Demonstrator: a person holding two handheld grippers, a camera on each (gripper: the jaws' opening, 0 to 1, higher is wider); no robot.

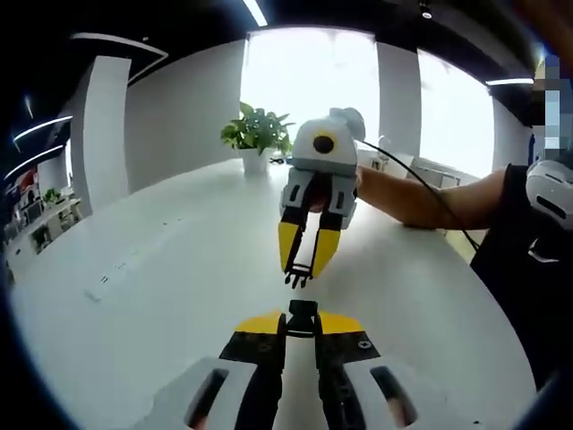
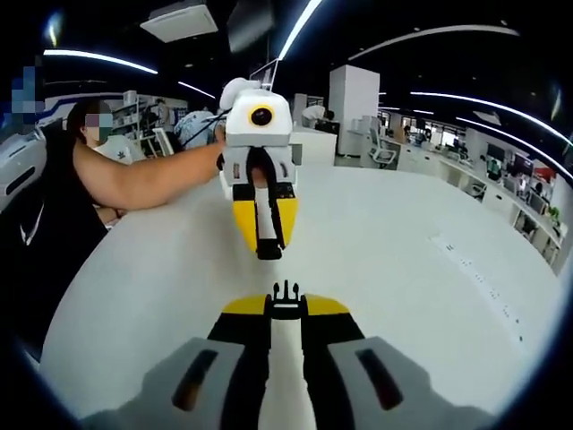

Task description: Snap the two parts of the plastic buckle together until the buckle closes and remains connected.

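Two buckle halves are held apart above the white counter: socket clenched in left tool, pronged half in right tool, tips facing for alignment.

Two black plastic buckle halves, apart, facing each other above the white table. Pronged male half pinched at the tips of the right gripper's jaws, its prongs pointing forward toward the other piece; seen again in the left gripper view, prongs hanging downward. Socket half clamped at the left gripper's jaw tips, probably the dark block in the right gripper view. Not joined; near each other.
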